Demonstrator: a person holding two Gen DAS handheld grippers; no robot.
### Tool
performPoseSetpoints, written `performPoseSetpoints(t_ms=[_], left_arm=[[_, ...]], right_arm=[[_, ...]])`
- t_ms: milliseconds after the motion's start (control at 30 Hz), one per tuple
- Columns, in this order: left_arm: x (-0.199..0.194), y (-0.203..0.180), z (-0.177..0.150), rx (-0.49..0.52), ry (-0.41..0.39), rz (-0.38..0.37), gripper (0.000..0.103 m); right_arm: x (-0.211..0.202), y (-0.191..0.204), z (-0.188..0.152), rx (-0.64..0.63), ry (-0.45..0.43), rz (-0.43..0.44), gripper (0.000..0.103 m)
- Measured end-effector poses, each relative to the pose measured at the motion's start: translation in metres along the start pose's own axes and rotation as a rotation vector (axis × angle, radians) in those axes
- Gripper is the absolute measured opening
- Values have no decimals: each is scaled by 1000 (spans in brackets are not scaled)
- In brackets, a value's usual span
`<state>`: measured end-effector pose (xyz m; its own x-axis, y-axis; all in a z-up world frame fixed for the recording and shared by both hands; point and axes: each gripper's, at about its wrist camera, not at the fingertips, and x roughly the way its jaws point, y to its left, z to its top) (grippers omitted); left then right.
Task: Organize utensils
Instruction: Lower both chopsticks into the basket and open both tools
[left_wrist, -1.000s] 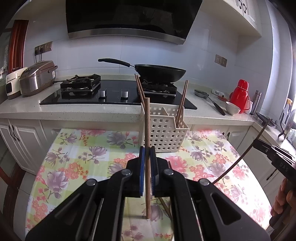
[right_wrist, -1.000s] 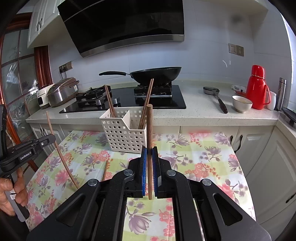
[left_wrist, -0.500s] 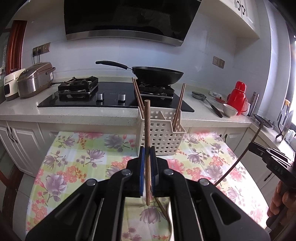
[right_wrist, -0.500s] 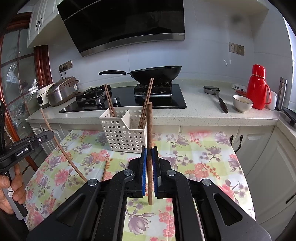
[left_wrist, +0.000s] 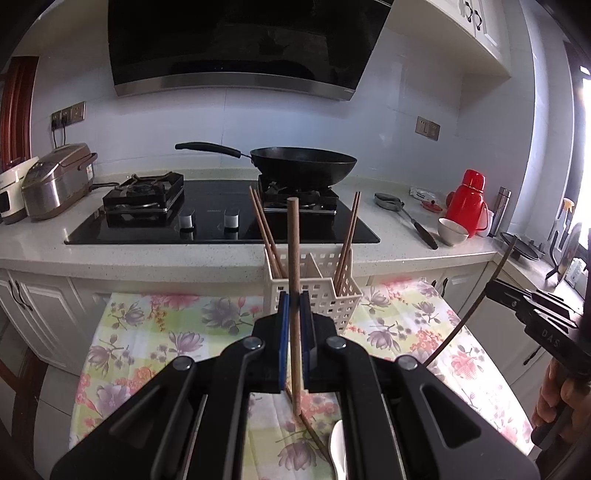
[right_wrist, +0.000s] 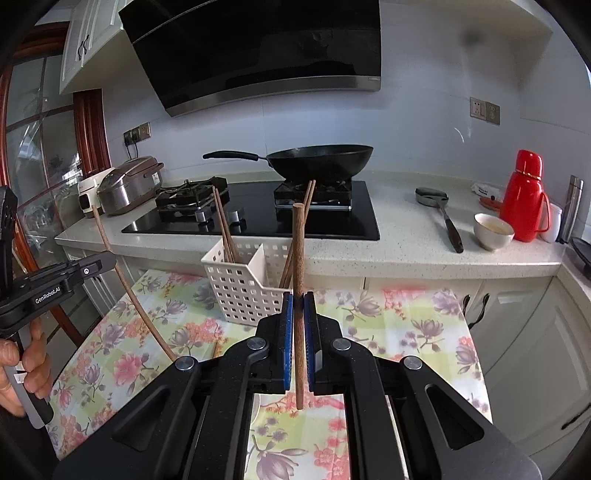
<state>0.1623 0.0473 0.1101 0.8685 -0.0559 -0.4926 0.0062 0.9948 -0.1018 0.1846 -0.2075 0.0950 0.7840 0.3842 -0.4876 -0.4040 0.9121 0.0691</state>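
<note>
Left gripper (left_wrist: 294, 306) pinching an upright wooden chopstick (left_wrist: 294, 280) at frame centre, right gripper (right_wrist: 298, 306) clamped on a second chopstick (right_wrist: 298, 280), white perforated utensil basket (left_wrist: 332, 295) on the floral tablecloth (left_wrist: 177, 332) just behind, more chopsticks standing inside

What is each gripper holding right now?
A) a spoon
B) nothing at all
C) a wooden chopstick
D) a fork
C: the left gripper is shut on one wooden chopstick standing upright between its blue pads, and the right gripper is shut on another chopstick in the same way, both in front of the white basket.
</note>
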Motion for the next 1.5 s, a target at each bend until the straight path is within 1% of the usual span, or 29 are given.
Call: performPoseSetpoints(t_ms=[200, 333, 433, 533, 667, 800, 1000, 1200, 1333, 1433, 1500], left_arm=[[0, -11, 65, 47, -37, -21, 6], [10, -16, 103, 63, -50, -27, 6], [20, -15, 127, 60, -62, -23, 6], [33, -14, 147, 61, -68, -12, 6], [56, -15, 161, 61, -56, -9, 6], [82, -11, 160, 47, -30, -13, 6], [118, -2, 146, 29, 17, -8, 6], [138, 5, 129, 18, 57, -4, 6], [149, 10, 118, 14, 93, -2, 6], [163, 15, 108, -2, 147, -11, 6], [177, 24, 101, -39, 194, -16, 6]], right_arm=[[8, 3, 55, -34, -28, 27, 7], [23, 7, 91, -47, -39, 46, 7], [35, 11, 111, -56, -45, 54, 7], [47, 13, 130, -59, -56, 63, 7], [66, 15, 146, -50, -57, 75, 7], [90, 19, 150, -47, -33, 87, 7], [122, 22, 146, -44, 9, 98, 7], [145, 26, 138, -45, 50, 109, 7], [159, 30, 128, -55, 99, 121, 7], [173, 31, 119, -67, 138, 125, 7], [185, 34, 113, -84, 164, 130, 7]])
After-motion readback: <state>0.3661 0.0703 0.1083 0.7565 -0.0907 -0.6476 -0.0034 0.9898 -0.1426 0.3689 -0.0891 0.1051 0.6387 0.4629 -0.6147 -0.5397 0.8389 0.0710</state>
